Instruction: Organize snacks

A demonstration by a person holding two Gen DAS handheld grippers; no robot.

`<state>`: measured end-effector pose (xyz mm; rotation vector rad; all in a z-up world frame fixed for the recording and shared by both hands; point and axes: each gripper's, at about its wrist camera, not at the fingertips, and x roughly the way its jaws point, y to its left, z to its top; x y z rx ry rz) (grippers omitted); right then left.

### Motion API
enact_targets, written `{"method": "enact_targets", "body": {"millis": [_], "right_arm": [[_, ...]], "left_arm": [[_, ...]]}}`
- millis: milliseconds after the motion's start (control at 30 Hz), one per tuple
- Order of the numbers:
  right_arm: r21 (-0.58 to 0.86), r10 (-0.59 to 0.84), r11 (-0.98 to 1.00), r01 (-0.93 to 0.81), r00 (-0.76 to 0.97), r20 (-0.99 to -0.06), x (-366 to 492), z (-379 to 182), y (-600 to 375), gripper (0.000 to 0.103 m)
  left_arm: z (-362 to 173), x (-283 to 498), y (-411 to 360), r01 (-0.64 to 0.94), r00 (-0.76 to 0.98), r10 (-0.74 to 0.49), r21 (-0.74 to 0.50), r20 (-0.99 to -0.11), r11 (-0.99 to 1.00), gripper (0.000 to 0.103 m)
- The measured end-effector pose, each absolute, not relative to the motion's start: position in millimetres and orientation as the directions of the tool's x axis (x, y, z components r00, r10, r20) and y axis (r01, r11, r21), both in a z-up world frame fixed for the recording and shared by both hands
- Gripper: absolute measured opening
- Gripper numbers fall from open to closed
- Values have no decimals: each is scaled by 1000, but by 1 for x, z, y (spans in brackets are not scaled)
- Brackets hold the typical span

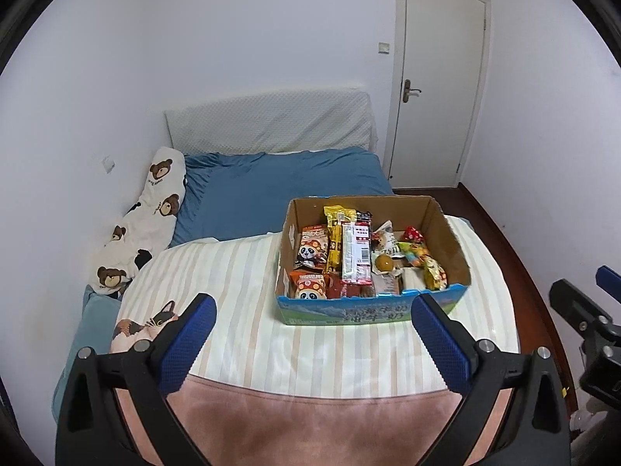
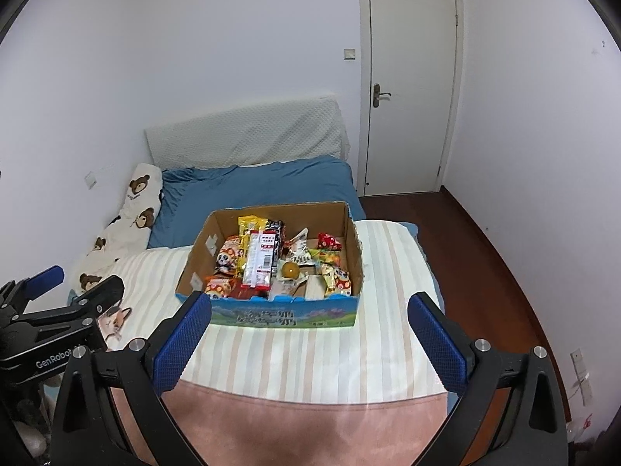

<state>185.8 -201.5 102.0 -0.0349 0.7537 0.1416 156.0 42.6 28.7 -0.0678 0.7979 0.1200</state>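
Snacks in the box look light, soft and crinkly, so take one by its edge; left gripper and right gripper are both wide open, empty.

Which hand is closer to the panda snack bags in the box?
Probably the left gripper, open and empty: the red panda-print snack bags fill the left side of the cardboard box, the side it faces.

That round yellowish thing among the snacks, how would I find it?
Start at the cardboard box on the striped blanket. Inside, just right of the long red-and-white packet, sits a round amber ball, the only smooth sphere among flat wrappers.
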Motion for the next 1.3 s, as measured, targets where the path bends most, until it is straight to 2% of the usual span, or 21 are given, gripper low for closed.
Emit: {"method": "enact_targets", "body": {"millis": [500,1300], "right_arm": [[12,66,997,-81,704,-708,238,68,-201,103],[-4,41,998,-64,689,-724,241,53,-199,103]], "left_arm": [[5,197,39,-146,676,89,-15,-732,989,103],[0,203,32,-130,674,80,-11,-734,991,103]]}}
